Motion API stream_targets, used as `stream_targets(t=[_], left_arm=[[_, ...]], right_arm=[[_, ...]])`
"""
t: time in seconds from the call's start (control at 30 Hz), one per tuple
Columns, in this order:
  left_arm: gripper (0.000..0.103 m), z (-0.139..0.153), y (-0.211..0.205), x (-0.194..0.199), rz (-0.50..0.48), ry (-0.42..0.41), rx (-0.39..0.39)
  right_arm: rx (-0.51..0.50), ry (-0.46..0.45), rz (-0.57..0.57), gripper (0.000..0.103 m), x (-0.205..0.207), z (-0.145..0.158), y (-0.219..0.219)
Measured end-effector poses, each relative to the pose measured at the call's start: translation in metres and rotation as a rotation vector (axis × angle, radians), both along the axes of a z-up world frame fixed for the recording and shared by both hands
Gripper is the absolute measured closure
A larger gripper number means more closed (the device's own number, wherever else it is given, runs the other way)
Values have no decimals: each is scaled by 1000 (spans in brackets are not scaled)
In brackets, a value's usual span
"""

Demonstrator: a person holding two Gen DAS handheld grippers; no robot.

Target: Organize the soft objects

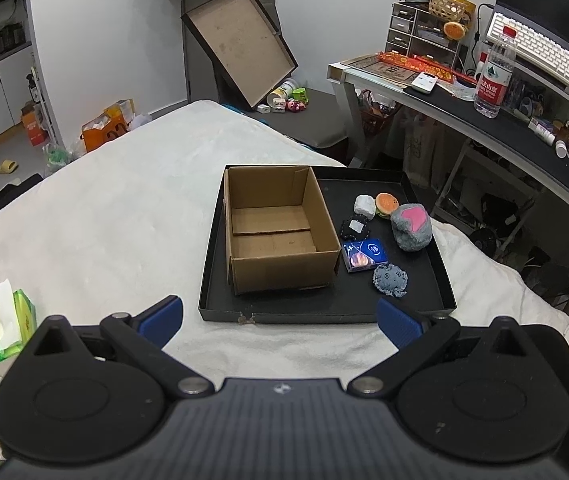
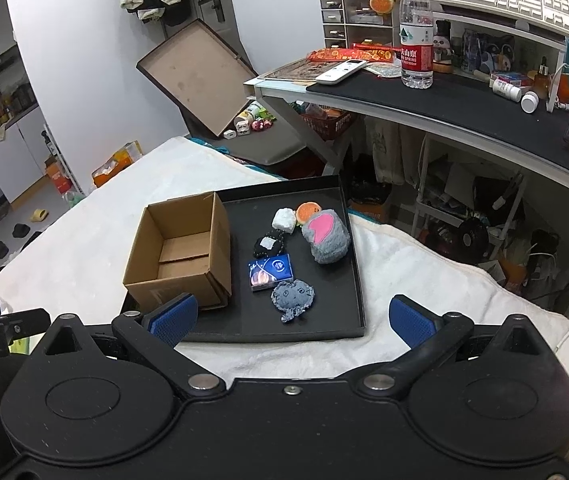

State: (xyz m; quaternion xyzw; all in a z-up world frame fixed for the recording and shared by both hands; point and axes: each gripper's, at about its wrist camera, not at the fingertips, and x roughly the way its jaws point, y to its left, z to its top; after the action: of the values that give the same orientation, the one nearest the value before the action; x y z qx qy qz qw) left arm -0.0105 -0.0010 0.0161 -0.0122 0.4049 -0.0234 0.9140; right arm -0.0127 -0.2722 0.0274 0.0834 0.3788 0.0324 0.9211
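The left gripper is sitting closest to its lens, jaws spread wide with nothing between the blue pads. The right gripper is hovering the same way, jaws wide apart and empty.

Beyond both sets of jaws, a white blanket is spreading across the bed, and a black tray is lying on it just ahead of the fingertips. In the left wrist view the tray's near rim is sitting between the two pads; in the right wrist view its near edge is likewise running between them.

Inside the tray, a cardboard box is standing open and empty on the left side, ahead of the left-hand pad in both views. To the right of it the soft things are lying loose on the tray floor. The grey plush with a pink heart patch is resting farthest right. Nearest the jaws, a flat grey-blue plush is lying, with a small blue box just behind it, close beside the cardboard wall. Farther back, a black plush with a white tag is lying just beside a white lumpy piece, and a little orange burger toy is tucked between that piece and the heart plush.

Left of the left gripper, a green tissue pack is lying on the blanket.
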Motion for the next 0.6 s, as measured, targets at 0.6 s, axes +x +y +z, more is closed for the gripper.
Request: stream_targets(t=[0.6], left_arm=[[1,-6,3,7,20,7,-6]], right_arm=[[-21,10,-10,0,5,-10,-2]])
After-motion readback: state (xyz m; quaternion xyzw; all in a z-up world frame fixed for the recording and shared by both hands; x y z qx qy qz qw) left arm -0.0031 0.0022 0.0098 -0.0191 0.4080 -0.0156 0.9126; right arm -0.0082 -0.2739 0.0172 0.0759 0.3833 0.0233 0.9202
